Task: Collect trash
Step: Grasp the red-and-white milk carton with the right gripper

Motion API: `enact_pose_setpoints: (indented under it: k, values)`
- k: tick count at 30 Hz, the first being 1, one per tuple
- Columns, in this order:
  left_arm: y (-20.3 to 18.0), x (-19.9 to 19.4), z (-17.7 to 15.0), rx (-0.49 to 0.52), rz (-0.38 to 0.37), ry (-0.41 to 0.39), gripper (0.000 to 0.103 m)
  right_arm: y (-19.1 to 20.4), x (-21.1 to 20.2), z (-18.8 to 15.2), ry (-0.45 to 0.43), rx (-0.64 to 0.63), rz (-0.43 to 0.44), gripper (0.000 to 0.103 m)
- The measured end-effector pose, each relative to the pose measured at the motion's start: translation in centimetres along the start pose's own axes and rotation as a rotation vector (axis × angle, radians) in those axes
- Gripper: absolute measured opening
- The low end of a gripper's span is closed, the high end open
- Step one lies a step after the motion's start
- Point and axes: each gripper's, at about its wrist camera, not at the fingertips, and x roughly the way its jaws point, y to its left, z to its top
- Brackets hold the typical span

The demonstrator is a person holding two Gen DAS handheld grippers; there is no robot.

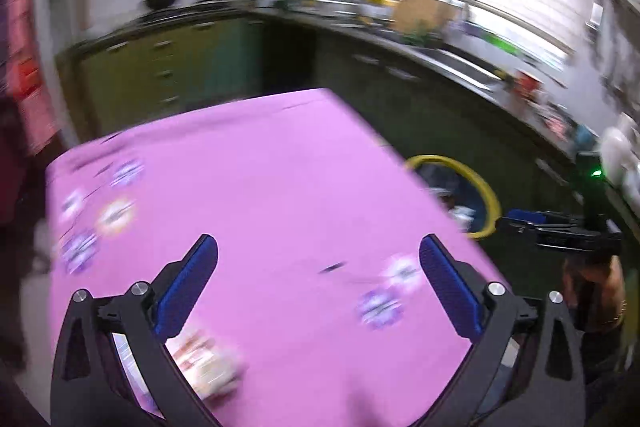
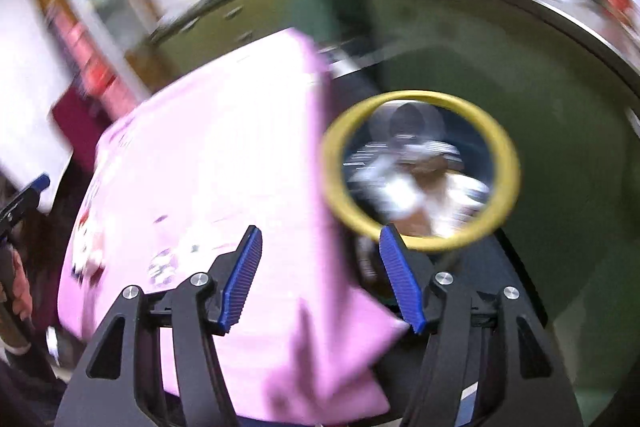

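Observation:
My left gripper (image 1: 318,247) is open and empty above a table with a pink cloth (image 1: 260,187). A crumpled white and orange wrapper (image 1: 210,367) lies on the cloth just behind the left finger. Small purple and white wrappers lie at the left (image 1: 80,251) and near the right finger (image 1: 380,307). A yellow-rimmed bin (image 2: 420,243) holding white trash (image 2: 412,183) stands on the floor beside the table; it also shows in the left wrist view (image 1: 490,195). My right gripper (image 2: 320,239) is open and empty, over the table's edge beside the bin. Both views are blurred.
Green kitchen cabinets (image 1: 160,67) and a cluttered counter with a sink (image 1: 460,63) run behind the table. The right gripper shows at the right in the left wrist view (image 1: 560,227). The pink cloth (image 2: 240,167) hangs over the table's corner. The floor is green (image 2: 560,187).

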Motion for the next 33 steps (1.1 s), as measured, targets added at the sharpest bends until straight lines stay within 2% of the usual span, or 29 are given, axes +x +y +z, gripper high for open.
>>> enact_pose_setpoints:
  k: [4,7,10,14,21,27,33]
  values:
    - [6.2,-2.6,-2.7,-0.141,0.093,0.0,0.096,8.6,3.4,1.3,0.078,-0.171,0.133,0.067]
    - [9.6,-4.1,-4.0,-0.216,0.177,-0.011,0.096,16.2,5.9,1.2,0.14,-0.308,0.231,0.067]
    - [11.9,-5.2,-4.7,-0.263,0.222,-0.015,0.096,22.5,7.5,0.2,0.172,-0.401,0.317,0.068]
    - [14.1,-7.1,-5.4,-0.295,0.25,-0.05,0.096,28.6,9.1,-1.8,0.198,-0.493,0.356,0.068]
    - [17.4,-9.5,-6.1,-0.347,0.335,-0.098,0.096,33.2,11.2,-3.9,0.212,-0.56,0.3,0.068]
    - [19.5,-10.1,-7.1,-0.395,0.333,-0.098,0.096,34.7,13.4,-4.4,0.231,-0.582,0.228,0.068]
    - [19.8,-10.0,-7.6,-0.4,0.322,-0.09,0.096,35.4,15.7,-4.4,0.267,-0.585,0.187,0.056]
